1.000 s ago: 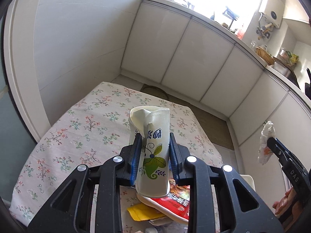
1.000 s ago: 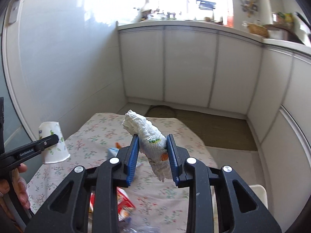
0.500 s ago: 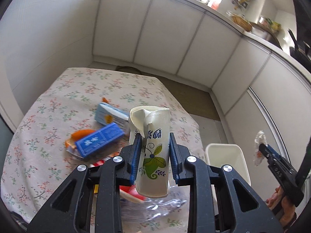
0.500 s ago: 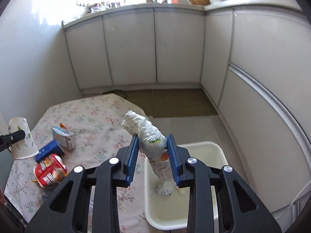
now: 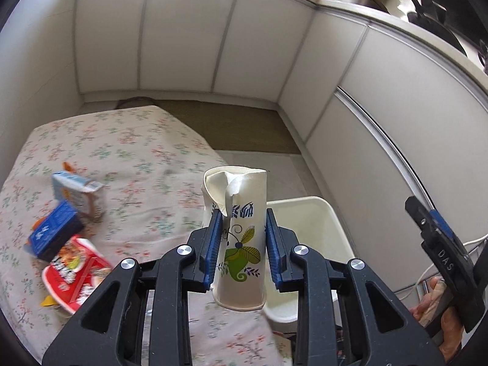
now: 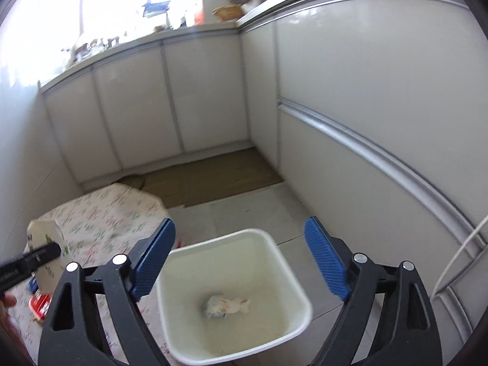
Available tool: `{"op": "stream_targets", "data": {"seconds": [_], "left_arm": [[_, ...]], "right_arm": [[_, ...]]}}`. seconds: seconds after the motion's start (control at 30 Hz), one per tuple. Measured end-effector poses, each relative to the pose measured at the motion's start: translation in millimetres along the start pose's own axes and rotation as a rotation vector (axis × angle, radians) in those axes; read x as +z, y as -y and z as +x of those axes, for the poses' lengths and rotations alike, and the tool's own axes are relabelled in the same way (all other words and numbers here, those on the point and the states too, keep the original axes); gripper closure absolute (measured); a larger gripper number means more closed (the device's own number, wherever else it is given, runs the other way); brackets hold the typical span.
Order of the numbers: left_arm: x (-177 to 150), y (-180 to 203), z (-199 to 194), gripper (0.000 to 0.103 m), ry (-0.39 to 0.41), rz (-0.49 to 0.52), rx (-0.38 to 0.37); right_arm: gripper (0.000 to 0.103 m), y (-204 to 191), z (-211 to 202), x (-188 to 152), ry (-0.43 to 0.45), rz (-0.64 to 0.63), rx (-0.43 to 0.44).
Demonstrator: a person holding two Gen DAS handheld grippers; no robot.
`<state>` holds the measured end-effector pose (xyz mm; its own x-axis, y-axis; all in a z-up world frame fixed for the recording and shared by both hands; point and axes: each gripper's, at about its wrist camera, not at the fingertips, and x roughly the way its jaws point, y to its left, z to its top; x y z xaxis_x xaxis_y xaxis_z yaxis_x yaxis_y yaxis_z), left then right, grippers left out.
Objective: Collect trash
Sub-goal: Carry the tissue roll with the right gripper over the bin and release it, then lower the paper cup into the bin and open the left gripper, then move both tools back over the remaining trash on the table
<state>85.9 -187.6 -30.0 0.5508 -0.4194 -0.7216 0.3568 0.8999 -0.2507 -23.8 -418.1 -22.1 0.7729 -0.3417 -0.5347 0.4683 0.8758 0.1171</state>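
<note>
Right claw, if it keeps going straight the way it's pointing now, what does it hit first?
Most likely the white bin: the open right claw points down into it, toward the crumpled wad at the bottom. Depth is uncertain.

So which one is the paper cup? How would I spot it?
Start at the table with the flowered cloth, then come to its near edge beside the white bin. The paper cup is pinched between the left gripper's blue pads, off the table; unlike the boxes and red wrapper, it is white, crumpled, with green leaves.
</note>
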Motion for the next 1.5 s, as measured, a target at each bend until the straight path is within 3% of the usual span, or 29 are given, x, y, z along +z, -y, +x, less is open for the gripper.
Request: {"op": "stream_targets", "data": {"seconds": [0.27, 0.47, 0.57, 0.67, 0.7, 0.8, 0.97, 1.13, 1.33, 1.5], "left_arm": [[1, 65, 52, 0.076, -0.106, 0.087, -0.103], [0, 94, 87, 0.074, -0.189, 0.09, -0.202], [-1, 96, 101, 0.049, -0.233, 0.075, -0.237], [-5, 97, 107, 0.04, -0.256, 0.057, -0.25], [-7, 96, 109, 0.028, -0.263, 0.051, -0.238], [-9, 90, 109, 0.009, -0.262, 0.028, -0.206], [-11, 71, 113, 0.007, -0.313, -0.045, -0.181], [-15, 49, 102, 0.007, -0.289, -0.079, -0.14], [-13, 30, 73, 0.007, -0.173, -0.025, -0.04], [-11, 12, 42, 0.007, -0.06, 0.065, 0.081]], "right_arm": [[0.017, 52, -1, 10, 0.011, 0.146, -0.14], [0.017, 72, 11, 11, -0.024, 0.231, -0.184], [0.017, 78, 14, 11, -0.035, 0.262, -0.193], [0.017, 79, 15, 12, -0.032, 0.27, -0.207], [0.017, 79, 15, 11, -0.03, 0.272, -0.207], [0.017, 80, 13, 11, -0.015, 0.284, -0.198], [0.009, 79, 2, 10, 0.032, 0.295, -0.192], [0.008, 70, 8, 10, -0.013, 0.293, -0.112], [0.007, 44, 5, 10, -0.003, 0.235, -0.064], [0.007, 23, 12, 6, -0.066, 0.233, 0.021]]}}
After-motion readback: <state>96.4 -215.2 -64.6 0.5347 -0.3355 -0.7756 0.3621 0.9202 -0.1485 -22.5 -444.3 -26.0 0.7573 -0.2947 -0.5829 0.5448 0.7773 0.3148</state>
